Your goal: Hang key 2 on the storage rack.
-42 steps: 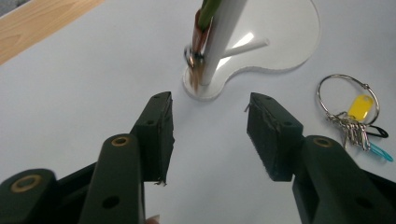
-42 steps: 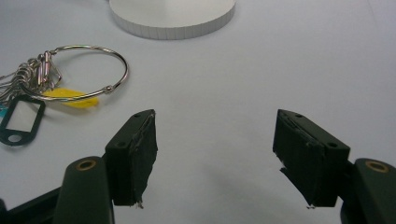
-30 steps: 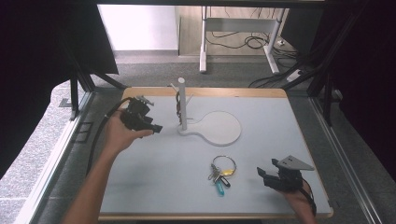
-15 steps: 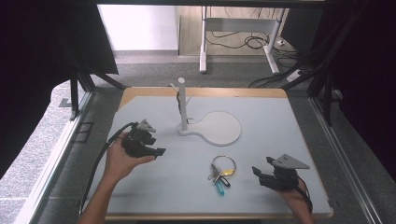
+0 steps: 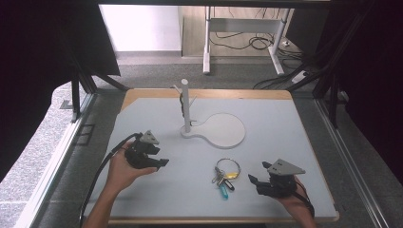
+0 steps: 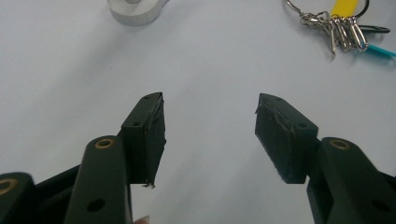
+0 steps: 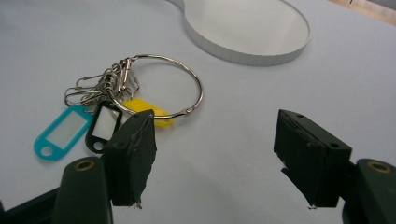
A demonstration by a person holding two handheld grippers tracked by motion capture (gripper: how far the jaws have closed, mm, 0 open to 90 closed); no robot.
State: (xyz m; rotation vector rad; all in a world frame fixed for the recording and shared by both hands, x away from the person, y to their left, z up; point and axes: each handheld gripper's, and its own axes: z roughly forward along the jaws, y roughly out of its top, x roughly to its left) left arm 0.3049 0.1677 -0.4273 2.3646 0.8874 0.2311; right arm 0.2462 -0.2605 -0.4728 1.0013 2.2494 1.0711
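The right claw (image 5: 253,180) is spread wide and holds nothing, low over the counter (image 5: 285,137) beside the key ring (image 7: 140,88) with its coloured tags. The left claw (image 5: 161,162) gapes empty too, its hand (image 5: 122,167) angled inward. Beyond stands the white peg stand (image 5: 186,107).

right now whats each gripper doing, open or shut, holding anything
Left gripper: open, jaws wide apart, holding nothing.
Right gripper: open, holding nothing; the key ring lies on the table just ahead of its jaws.
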